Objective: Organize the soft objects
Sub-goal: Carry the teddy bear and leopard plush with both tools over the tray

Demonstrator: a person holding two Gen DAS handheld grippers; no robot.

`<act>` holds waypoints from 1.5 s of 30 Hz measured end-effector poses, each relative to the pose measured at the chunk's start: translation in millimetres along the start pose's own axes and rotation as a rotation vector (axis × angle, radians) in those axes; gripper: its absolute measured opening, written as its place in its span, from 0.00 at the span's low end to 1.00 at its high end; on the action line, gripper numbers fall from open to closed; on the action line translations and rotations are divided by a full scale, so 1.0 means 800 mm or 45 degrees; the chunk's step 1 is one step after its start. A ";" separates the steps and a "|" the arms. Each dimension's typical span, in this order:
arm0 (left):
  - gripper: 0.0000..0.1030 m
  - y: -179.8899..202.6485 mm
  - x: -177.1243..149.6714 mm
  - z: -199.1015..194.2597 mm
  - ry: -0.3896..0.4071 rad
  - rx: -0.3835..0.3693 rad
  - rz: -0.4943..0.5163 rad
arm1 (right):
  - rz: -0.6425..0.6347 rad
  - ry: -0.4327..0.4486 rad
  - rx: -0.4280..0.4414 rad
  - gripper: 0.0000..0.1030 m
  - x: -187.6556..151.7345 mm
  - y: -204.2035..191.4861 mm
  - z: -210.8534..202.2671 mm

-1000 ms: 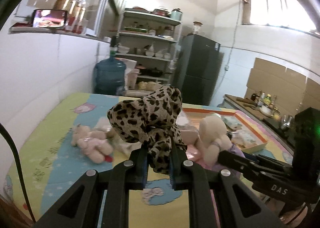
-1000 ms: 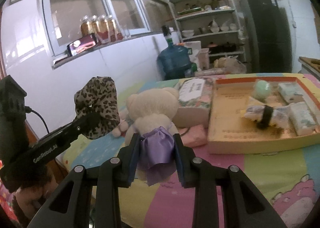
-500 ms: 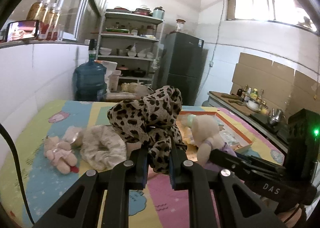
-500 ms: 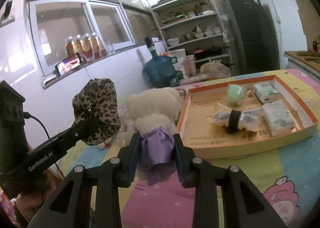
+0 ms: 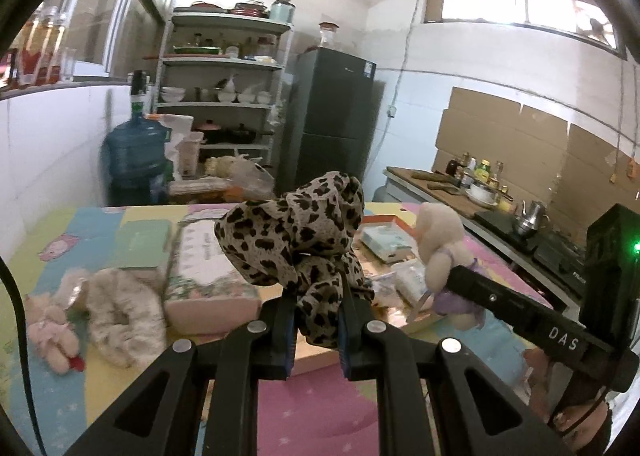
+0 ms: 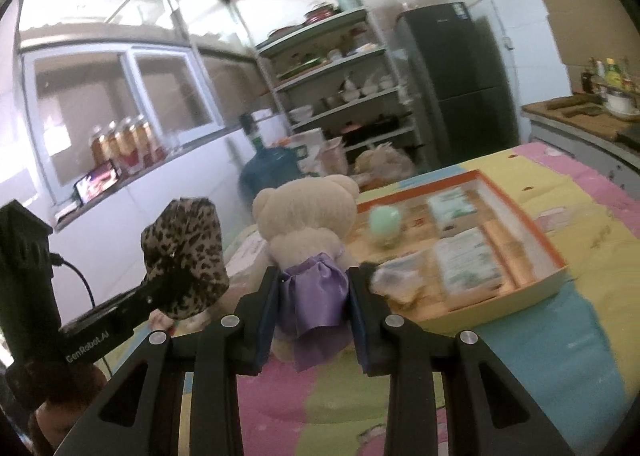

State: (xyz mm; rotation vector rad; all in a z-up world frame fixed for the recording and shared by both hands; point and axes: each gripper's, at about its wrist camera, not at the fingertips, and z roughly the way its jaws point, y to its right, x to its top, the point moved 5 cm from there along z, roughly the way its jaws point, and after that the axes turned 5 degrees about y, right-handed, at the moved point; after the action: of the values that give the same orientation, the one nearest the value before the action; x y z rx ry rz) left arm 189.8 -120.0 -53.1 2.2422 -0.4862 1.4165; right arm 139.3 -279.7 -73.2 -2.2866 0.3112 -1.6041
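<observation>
Kitchen walls of pale tile ring a table covered with a pastel patchwork cloth of pink, yellow and blue. Nearest the camera, the left tool is clenched on a bunched leopard-print fabric scrunchie, lifted clear above the near edge of the table. Beside it, the right tool is clamped on the purple satin skirt of a cream plush teddy bear, which is held upright (its back faces the right wrist camera).

On the cloth toward the left edge lie a fluffy cream scrunchie and, just beside it, a small pink plush toy. Past them sits a pink floral tissue pack. Toward the right edge stands a shallow orange-rimmed cardboard tray holding white wrapped packets and a pale green ball.

Beyond the far edge are a blue water jug, a grey metal shelf rack of dishes and a dark refrigerator.
</observation>
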 end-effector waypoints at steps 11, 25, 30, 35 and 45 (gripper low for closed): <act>0.16 0.030 0.016 0.054 -0.029 -0.034 0.001 | 0.020 0.052 -0.106 0.33 0.029 0.067 -0.010; 0.16 0.031 0.031 0.105 -0.077 -0.001 -0.041 | -0.027 0.036 -0.085 0.33 0.054 0.082 0.021; 0.16 0.024 0.037 0.132 -0.114 -0.010 -0.104 | -0.033 -0.007 -0.080 0.33 0.060 0.088 0.045; 0.16 0.015 0.040 0.161 -0.147 0.019 -0.146 | -0.054 -0.030 -0.099 0.33 0.070 0.092 0.070; 0.16 -0.010 0.024 0.206 -0.251 0.086 -0.210 | -0.023 -0.133 -0.081 0.33 0.069 0.100 0.122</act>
State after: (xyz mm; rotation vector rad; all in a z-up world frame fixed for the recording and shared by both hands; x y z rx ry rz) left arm 326.2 -202.9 -99.2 2.4277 -0.3108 1.1527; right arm 250.6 -359.7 -86.7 -2.4174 0.3210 -1.4970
